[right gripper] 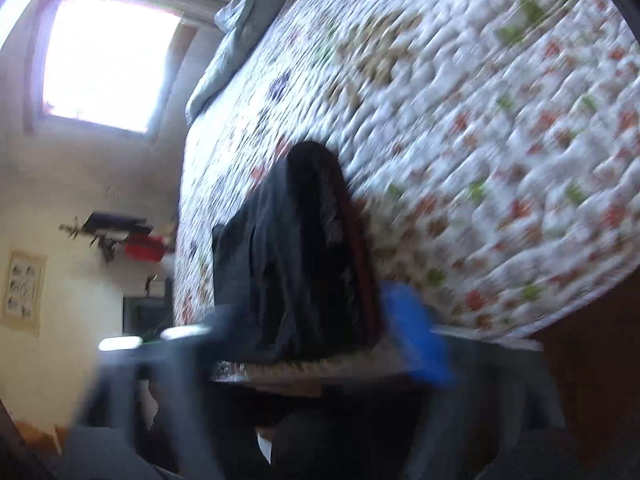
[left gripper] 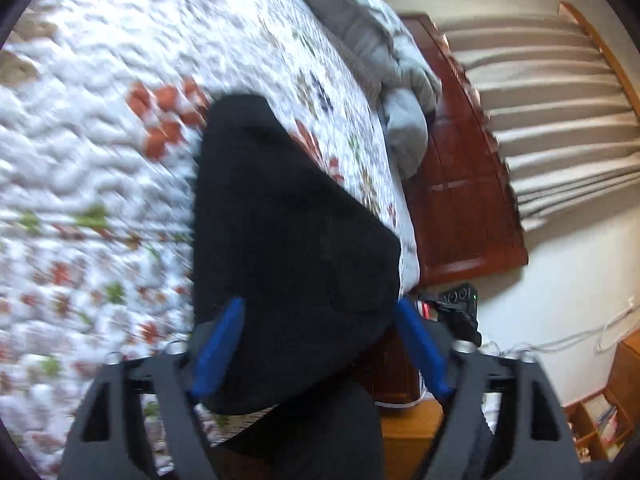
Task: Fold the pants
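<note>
Just ahead of the left gripper point(left gripper: 318, 344), the dark pants point(left gripper: 288, 240) lie folded on the flowery bed quilt point(left gripper: 80, 120), near its edge. Their long side runs straight away from the fingers. Both grippers are spread wide and hold nothing. The right gripper point(right gripper: 304, 344) looks about as near, but its picture is blurry.

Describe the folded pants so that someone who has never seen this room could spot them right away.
Find the bed with the white floral quilt. Near its edge lies a dark bundle, the folded pants. They are the only black item on the quilt; the other fabric, a crumpled grey blanket, lies at the far end by the wooden headboard.
</note>
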